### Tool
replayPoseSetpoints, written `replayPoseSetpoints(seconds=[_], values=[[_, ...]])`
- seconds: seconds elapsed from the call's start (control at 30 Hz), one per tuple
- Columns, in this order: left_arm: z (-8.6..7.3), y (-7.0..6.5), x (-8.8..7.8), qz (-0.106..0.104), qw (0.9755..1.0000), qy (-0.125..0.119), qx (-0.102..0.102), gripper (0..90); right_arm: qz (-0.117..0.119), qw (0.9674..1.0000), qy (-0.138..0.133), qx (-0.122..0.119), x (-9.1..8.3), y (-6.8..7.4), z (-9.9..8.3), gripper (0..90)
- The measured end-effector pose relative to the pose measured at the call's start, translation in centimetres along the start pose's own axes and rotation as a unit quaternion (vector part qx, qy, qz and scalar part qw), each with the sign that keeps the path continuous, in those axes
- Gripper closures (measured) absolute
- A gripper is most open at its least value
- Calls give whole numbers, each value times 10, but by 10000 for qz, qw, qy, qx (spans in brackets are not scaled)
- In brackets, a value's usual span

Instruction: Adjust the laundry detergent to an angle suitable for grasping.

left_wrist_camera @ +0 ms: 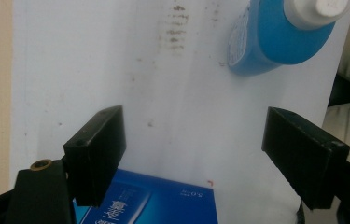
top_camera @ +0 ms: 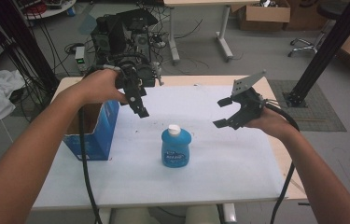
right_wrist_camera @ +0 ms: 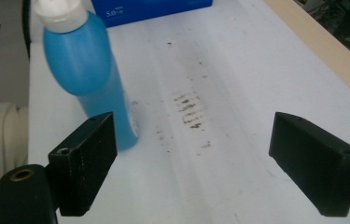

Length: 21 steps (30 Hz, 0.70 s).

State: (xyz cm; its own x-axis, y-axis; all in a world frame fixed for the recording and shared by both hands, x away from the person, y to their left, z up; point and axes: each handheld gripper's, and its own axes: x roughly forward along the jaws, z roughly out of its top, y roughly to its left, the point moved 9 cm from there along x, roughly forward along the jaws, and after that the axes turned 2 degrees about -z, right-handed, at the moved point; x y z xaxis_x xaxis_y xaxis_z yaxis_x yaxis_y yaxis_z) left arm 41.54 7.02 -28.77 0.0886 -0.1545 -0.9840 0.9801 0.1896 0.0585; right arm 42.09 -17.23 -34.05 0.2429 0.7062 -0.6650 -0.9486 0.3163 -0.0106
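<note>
A: Where is the bottle (top_camera: 176,147) standing?
B: Upright on the counter (top_camera: 228,158), near the middle, toward the front.
A: And the box (top_camera: 94,133)?
B: It is sitting to the bottle's left, at the counter's left edge, well apart from it.

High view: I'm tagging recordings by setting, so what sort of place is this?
Probably a lab or workshop: a computer tower trailing cables on the floor, cardboard boxes by the far desk, and a black metal frame beside the table.
</note>
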Motion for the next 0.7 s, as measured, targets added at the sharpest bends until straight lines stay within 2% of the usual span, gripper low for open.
replayPoseSetpoints(seconds=[0.23,0.53,0.7], values=[[1,0,0,2,10000,-1,-16,223,-142,9994,313,-8,-2,-22,6,153],[0,-1,-2,13,10000,0,-63,222,-290,9952,926,-117,9,-40,-1,156],[0,0,-3,13,10000,-22,-93,221,-279,9944,1011,-95,12,-45,-3,157]])
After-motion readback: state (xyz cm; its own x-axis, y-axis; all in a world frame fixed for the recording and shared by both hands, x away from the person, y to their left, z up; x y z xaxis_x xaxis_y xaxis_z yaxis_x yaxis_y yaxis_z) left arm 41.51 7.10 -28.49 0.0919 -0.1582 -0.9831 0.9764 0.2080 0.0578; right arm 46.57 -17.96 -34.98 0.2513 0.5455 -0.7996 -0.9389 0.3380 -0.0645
